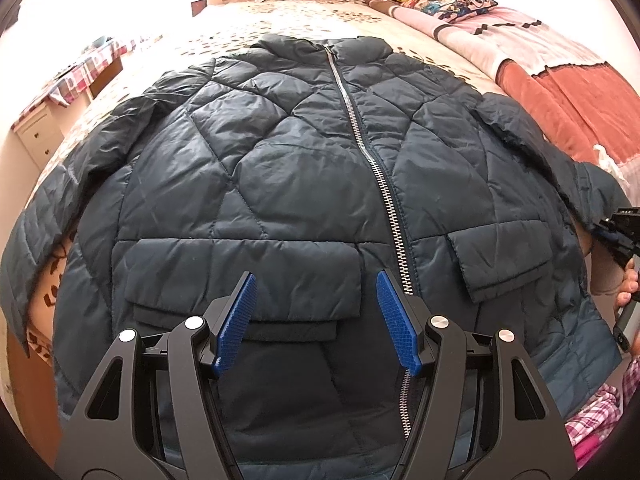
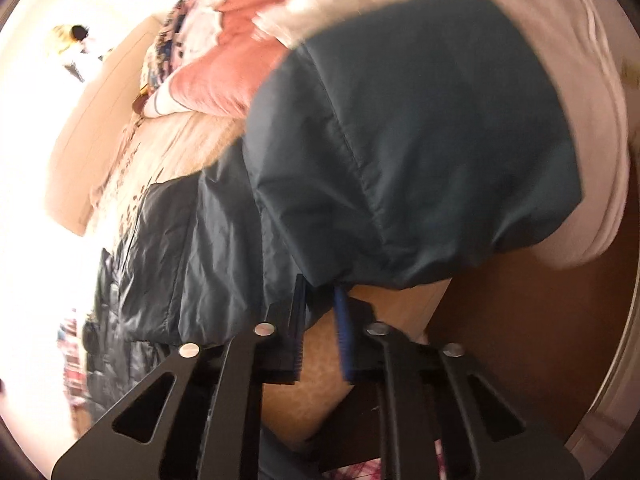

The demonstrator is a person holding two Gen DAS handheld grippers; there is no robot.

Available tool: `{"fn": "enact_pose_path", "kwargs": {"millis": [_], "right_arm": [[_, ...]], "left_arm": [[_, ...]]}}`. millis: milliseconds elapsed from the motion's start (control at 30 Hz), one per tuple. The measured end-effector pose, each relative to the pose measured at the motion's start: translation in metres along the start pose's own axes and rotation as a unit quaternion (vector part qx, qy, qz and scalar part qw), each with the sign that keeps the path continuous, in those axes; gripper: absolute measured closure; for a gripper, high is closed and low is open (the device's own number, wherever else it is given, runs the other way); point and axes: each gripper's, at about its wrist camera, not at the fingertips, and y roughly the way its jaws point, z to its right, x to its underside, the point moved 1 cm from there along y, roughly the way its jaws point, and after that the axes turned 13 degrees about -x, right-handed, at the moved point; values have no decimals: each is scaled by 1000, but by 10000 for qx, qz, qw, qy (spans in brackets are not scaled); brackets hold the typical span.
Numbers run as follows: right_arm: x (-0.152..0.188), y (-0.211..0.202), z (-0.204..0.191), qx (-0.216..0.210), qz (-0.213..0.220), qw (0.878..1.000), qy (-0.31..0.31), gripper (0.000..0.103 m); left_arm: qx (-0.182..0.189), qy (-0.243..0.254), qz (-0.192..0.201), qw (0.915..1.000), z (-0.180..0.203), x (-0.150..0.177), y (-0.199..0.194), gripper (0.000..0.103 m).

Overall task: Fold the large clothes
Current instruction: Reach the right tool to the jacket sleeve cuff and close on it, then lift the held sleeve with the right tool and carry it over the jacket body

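Bedspread is covered by a zipped quilted puffer jacket, judged bulky, light, soft and slippery. Cuffs and hem are best gripped. Left gripper hovers with jaws wide, empty; right gripper has its jaws nearly closed on the sleeve cuff.

- Jacket: dark teal-blue, quilted w/ diamond stitching; zip silver.
- Bedsheet: cream w/ brown leaf print.
- Blanket: rust-red & pink blocks.
- Pillow: multicolour cartoon print.
- Left gripper: black, pads blue.
- Cloth far left: pink/white check.
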Motion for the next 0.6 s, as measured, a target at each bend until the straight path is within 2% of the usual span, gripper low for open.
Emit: {"fn": "enact_pose_path", "kwargs": {"millis": [133, 267, 467, 500, 600], "right_arm": [[-6, -21, -41, 232, 524, 9915, -1166, 97], [-11, -42, -94, 199, 1029, 9646, -2421, 99], [-14, -41, -182, -489, 1121, 9253, -3590, 100], [-11, -38, -200, -639, 1101, 9165, -3793, 101], [8, -32, -256, -1158, 972, 8776, -4549, 102]], "left_arm": [[82, -10, 10, 10000, -1, 0, 1, 41], [168, -84, 25, 9998, -4, 1, 0, 41], [309, -229, 51, 9992, -10, 0, 0, 41], [329, -247, 57, 9991, -11, 0, -1, 41], [382, -308, 71, 9988, -14, 0, -1, 41]]}}
